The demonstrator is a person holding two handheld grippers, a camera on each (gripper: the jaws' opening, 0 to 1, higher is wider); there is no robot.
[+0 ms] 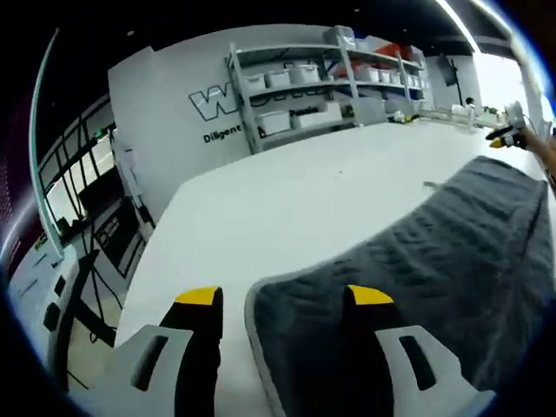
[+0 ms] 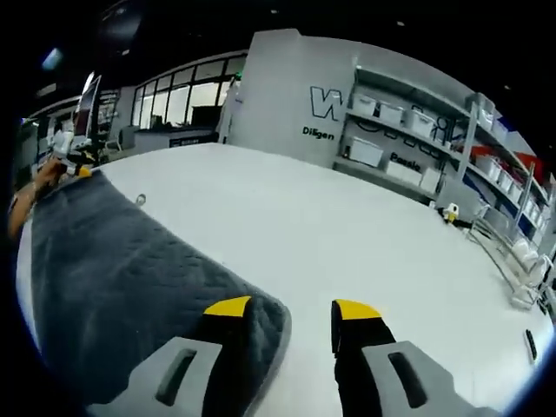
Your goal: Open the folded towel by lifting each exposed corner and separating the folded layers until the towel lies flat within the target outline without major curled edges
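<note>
- Left gripper: jaws spread, straddling a corner of the grey towel on the white bench.
- Right gripper: spread likewise over the opposite corner, seemingly not pinching.

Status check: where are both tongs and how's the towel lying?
Left tongs open, straddling the towel's near corner. Right tongs open, straddling the opposite corner. Grey towel spread on the white table. Nothing in the way.

The left gripper is low, with its jaws apart. The right gripper is also low, and its jaws are spread too.
</note>
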